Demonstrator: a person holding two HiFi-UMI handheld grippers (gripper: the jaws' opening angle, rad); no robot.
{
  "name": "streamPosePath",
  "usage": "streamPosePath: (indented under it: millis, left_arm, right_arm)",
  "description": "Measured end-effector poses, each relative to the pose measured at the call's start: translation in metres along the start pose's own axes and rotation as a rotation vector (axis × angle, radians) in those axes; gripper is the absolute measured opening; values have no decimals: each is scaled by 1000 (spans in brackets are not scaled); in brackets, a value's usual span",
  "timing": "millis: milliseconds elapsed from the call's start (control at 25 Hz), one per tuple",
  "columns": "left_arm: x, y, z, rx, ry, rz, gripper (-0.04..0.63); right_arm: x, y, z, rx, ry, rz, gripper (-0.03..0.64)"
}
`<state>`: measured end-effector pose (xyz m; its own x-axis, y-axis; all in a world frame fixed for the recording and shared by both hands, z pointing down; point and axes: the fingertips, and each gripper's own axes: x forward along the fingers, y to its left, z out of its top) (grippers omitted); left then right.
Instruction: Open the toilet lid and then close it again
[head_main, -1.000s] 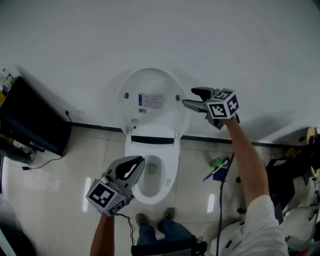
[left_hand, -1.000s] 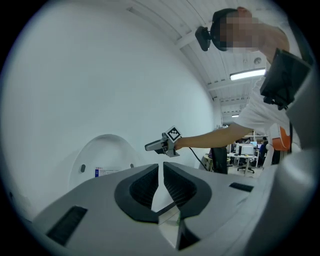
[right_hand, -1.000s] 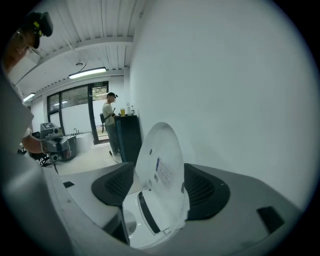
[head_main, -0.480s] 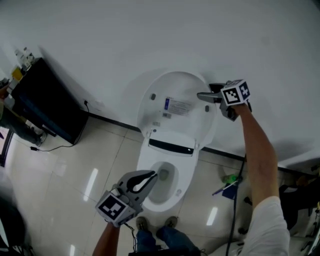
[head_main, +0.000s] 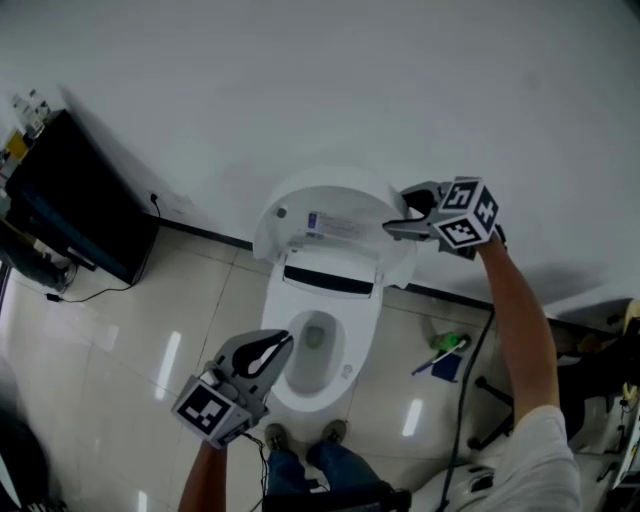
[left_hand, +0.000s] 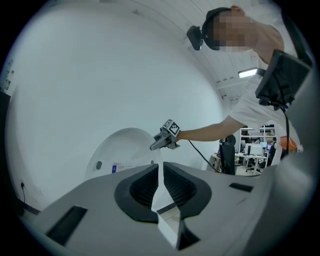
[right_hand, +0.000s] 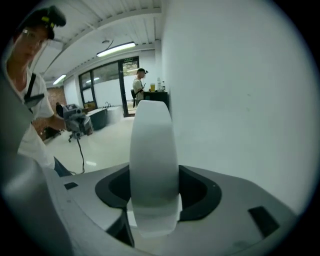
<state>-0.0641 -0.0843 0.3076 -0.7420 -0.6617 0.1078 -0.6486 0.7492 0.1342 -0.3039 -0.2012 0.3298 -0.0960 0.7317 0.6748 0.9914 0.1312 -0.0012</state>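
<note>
The white toilet lid (head_main: 330, 215) stands raised behind the bowl (head_main: 315, 345) and leans forward off the wall. My right gripper (head_main: 395, 210) is at the lid's right edge. Its jaws have just been closing, and in the right gripper view the lid's rim (right_hand: 152, 150) fills the gap between the pads. The left gripper view shows the lid (left_hand: 120, 150) with the right gripper (left_hand: 154, 146) at its top edge. My left gripper (head_main: 283, 343) hovers over the front left of the bowl, shut and holding nothing.
A black cabinet (head_main: 70, 200) stands against the wall at the left, with a cable on the floor beside it. A green and blue brush set (head_main: 445, 350) lies on the tiles right of the toilet. The person's shoes (head_main: 300, 437) are just in front of the bowl.
The lid has tipped forward away from the wall and looks shorter. My right gripper came down with its edge. My left gripper has shifted slightly near the bowl's front.
</note>
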Motion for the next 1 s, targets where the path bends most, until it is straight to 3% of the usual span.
streamPosePath:
  millis: [160, 360, 640, 800, 1000]
  left_arm:
    - [-27, 1, 11, 46, 4, -11, 25]
    - [-71, -2, 11, 99, 14, -26, 25]
    - [-114, -17, -41, 69, 39, -83, 25]
    - [-131, -29, -81, 21, 50, -106, 25]
    - [-141, -39, -128, 5, 76, -125, 25]
  right_arm:
    - [7, 92, -18, -133, 28, -125, 247]
    - [32, 211, -74, -311, 97, -300, 247]
    - [86, 310, -155, -521, 243, -471, 255]
    - [123, 362, -207, -557, 303, -420, 284]
    - [171, 410, -274, -482, 368, -298, 334]
